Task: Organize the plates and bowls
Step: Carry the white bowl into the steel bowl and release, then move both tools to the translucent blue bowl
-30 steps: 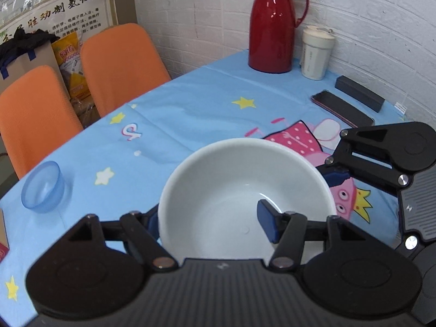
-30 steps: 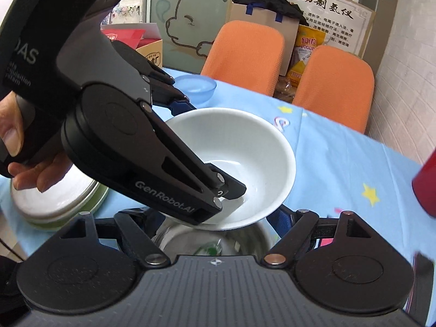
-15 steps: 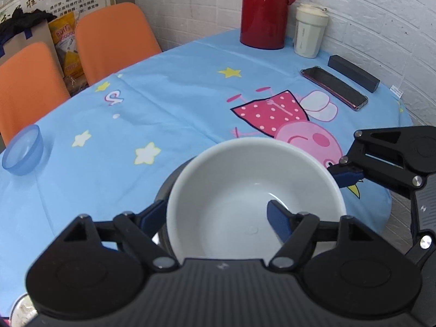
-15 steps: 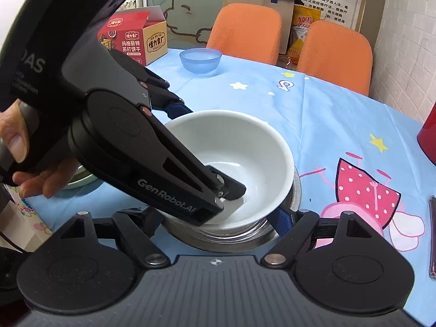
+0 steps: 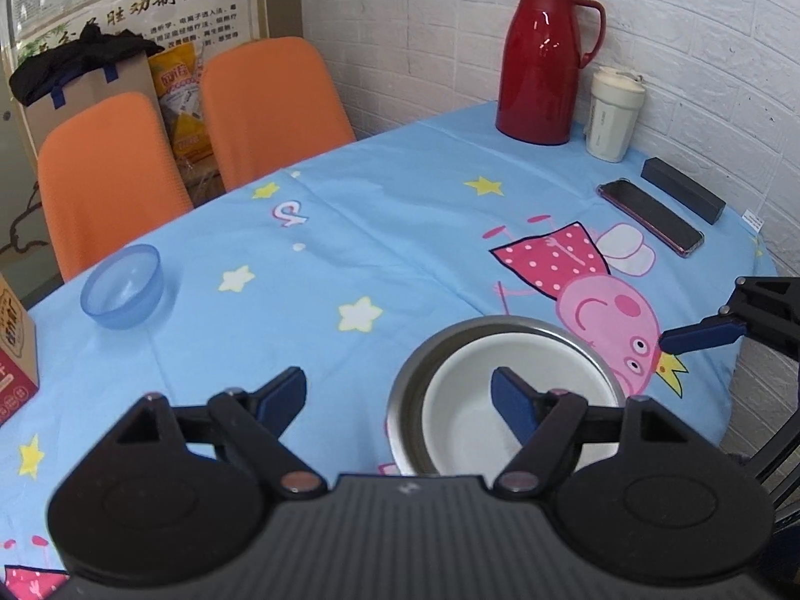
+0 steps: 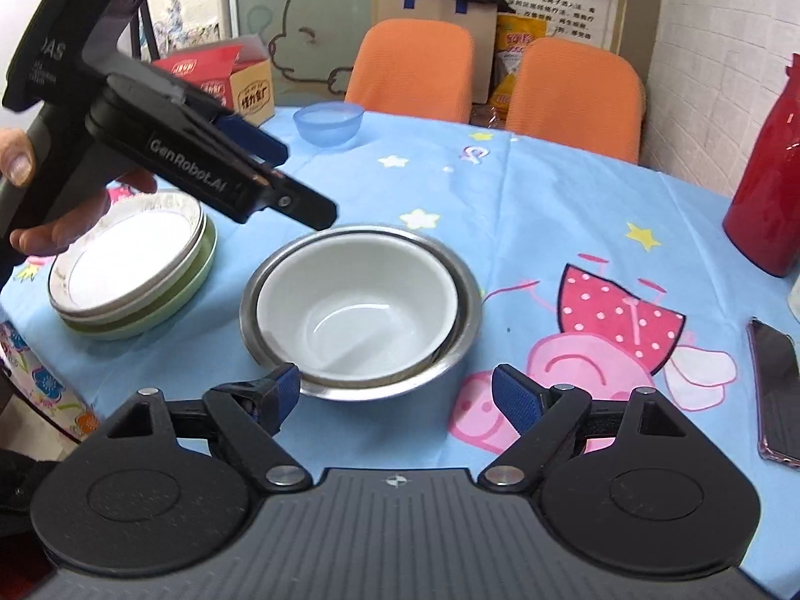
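The table (image 6: 575, 210), under a blue cartoon cloth, carries all the tableware. At its near left edge lies a stack of plates (image 6: 130, 270), a white-centred plate on a green one. Just right of that stack stands a steel bowl (image 6: 360, 300) with a white bowl (image 6: 357, 300) nested inside it, slightly off-centre toward the left wall. A small blue bowl (image 6: 329, 122) stands apart at the far left, well away from the nested pair.

Risks, as judged: the blue bowl is not yet stacked, and a reach for it passes close to the cardboard box (image 6: 220, 82) at the far left. The white bowl's smooth rim could slip from a narrow pinch. A phone (image 6: 777, 390) at the right edge and a red thermos (image 5: 545, 55) with a cream cup (image 5: 612, 115) at the far side could be struck by a wide swing.

Pose: the left gripper (image 5: 400, 397) hovers above the table, tongs wide and empty, its right tip over the white bowl. The right gripper (image 6: 397, 390) sits low at the near rim of the steel bowl, tongs wide, holding nothing.
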A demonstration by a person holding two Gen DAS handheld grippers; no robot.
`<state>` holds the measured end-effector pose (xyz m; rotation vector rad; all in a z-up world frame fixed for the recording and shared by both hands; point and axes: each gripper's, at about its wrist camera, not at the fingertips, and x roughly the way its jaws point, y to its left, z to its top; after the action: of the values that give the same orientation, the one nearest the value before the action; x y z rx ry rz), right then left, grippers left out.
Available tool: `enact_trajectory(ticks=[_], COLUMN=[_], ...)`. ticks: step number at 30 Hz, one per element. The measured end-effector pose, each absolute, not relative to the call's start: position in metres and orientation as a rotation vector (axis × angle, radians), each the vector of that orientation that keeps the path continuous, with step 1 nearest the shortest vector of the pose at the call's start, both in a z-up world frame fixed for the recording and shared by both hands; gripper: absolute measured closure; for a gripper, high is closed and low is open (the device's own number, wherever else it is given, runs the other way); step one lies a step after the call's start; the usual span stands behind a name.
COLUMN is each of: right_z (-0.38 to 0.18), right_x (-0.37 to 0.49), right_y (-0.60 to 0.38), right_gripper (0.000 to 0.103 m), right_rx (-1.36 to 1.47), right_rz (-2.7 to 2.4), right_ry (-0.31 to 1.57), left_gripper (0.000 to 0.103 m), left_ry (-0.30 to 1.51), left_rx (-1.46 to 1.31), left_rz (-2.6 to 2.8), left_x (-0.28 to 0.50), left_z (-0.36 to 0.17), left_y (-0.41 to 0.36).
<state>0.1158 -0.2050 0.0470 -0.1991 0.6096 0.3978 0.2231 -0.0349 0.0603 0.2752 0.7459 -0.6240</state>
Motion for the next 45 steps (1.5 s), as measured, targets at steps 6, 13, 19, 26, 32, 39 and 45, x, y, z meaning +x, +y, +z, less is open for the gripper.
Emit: enact_trajectory(ticks=[6, 13, 19, 26, 32, 39, 45], right_z=[0.059, 0.072, 0.084, 0.096, 0.097, 0.085, 0.067], right_x=[0.125, 0.151, 0.184, 0.237, 0.299, 0.364, 0.405], right_y=[-0.204, -0.182, -0.149, -0.112, -0.078, -0.037, -0.009], right_gripper=[0.000, 0.000, 0.000, 0.000, 0.000, 0.000, 0.000], right_rx=[-0.153, -0.111, -0.144, -0.180, -0.204, -0.242, -0.245], right_rz=[0.392, 0.432, 0.468, 0.524, 0.542, 0.567, 0.555], right_ry=[0.556, 0.524, 0.511, 0.516, 0.548, 0.625, 0.667], left_gripper=[0.027, 0.027, 0.027, 0.027, 0.027, 0.027, 0.027], left_ry=[0.775, 0.788, 0.799, 0.831, 0.824, 0.838, 0.912], left_rx=[0.241, 0.210, 0.177, 0.136, 0.026, -0.063, -0.092], left_rz=[-0.556, -0.490, -0.436, -0.353, -0.254, -0.224, -0.214], left_x=[0.227, 0.234, 0.254, 0.294, 0.356, 0.440, 0.496], left_z=[0.055, 0.050, 0.046, 0.037, 0.043, 0.037, 0.007], left_y=[-0.011, 0.021, 0.052, 0.091, 0.123, 0.122, 0.116])
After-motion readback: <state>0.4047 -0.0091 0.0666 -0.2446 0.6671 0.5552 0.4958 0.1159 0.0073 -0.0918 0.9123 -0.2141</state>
